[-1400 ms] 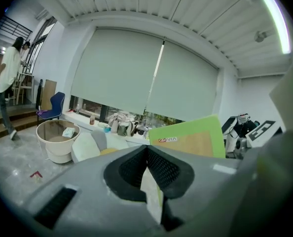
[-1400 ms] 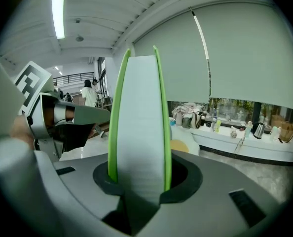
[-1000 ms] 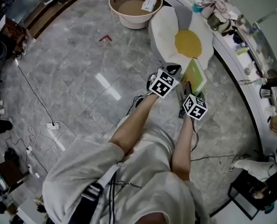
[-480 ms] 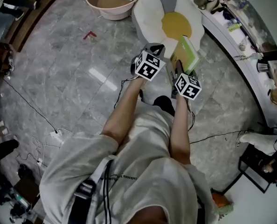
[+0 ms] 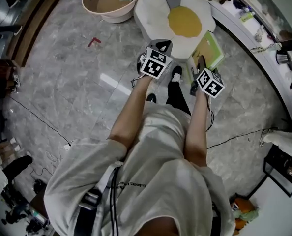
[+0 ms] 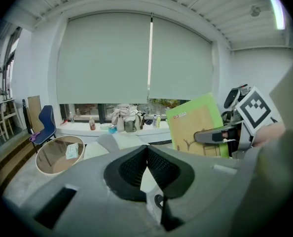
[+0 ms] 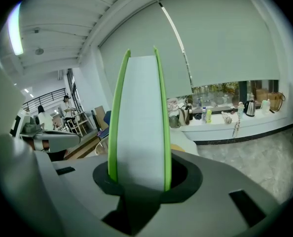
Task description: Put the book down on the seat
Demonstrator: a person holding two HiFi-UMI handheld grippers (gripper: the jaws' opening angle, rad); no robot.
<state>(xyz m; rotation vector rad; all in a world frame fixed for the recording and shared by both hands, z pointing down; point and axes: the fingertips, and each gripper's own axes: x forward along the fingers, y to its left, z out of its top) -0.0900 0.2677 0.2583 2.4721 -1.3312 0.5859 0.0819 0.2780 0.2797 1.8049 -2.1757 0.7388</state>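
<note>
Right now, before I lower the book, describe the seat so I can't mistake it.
Follow the curved white ledge along the grey marble floor to the low seat lying beside it, just beyond the green book. It is white and wavy-edged with a round yellow centre, like a fried egg, unlike the plain round beige tub on its left.

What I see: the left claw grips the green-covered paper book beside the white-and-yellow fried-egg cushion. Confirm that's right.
Wrong claw. The right claw grips the green-covered paper book beside the white-and-yellow fried-egg cushion; the right gripper view shows its covers between those jaws. The left claw is shut on nothing.
</note>
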